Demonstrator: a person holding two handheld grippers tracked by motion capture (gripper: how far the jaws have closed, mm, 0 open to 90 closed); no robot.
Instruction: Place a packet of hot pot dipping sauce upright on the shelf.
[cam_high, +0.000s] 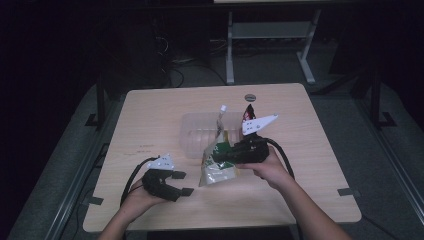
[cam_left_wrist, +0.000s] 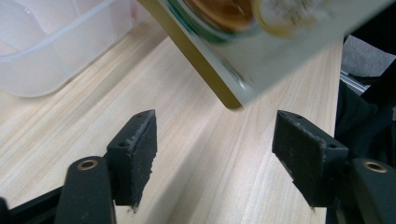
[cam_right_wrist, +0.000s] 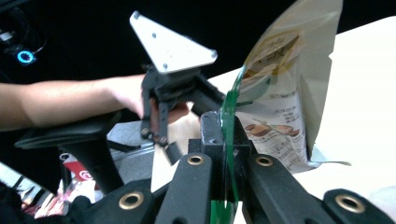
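Tools are sharing the work over a pale wooden tabletop: the right tool is clamping the green edge of a printed snack pouch, its jaws closed tight on the thin film, while the left tool is standing with its jaws apart and nothing between the pads, the pouch's gold-edged lower end hanging just above and ahead of them. From the high view, the right tool is holding the pouch upright at the near rim of a clear plastic bin, with the left tool lying low to its side, apart from the bag. Judging by this, the pouch is lifted and in one tool's keeping (the grasp looks done), and what is left appears to be carrying it over the bin wall and letting go inside. Other packets are sticking up at the bin's far side, too small and dark to identify. Print on the pouch is staying illegible, and the bin's contents are hard to make out through its cloudy walls.
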